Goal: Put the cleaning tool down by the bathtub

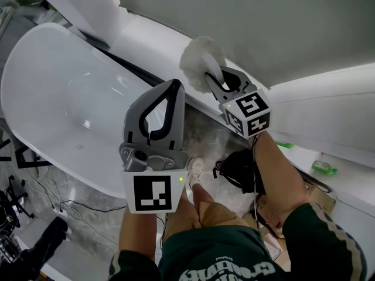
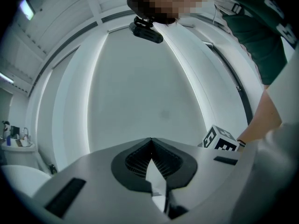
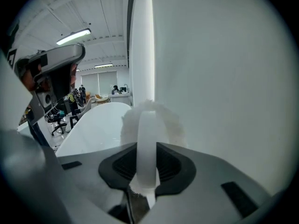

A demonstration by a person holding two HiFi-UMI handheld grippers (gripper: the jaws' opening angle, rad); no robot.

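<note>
**Thin handle, high release: the tool could slip or land in the wrong place**

The right gripper has its jaws nearly closed, pinching the slim white handle of the cleaning tool. The tool's fluffy head stands above the jaws, over the white ledge behind the bathtub. The left gripper hangs over the tub's near rim with its jaws closed tip to tip and nothing between them.

The main risk is the grip itself. The handle is narrow and smooth, and the bulky head sits beyond the pinch, so a quick tilt of the wrist could make the tool pivot or slide through the pads. The right gripper view hides the lower end of the handle, so how much of it is held is uncertain.

Opening the jaws at this height would probably let the tool bounce, either into the tub or down to the floor near the black bag. The ledge looks narrow, so a light, rounded head set there could roll off.
</note>
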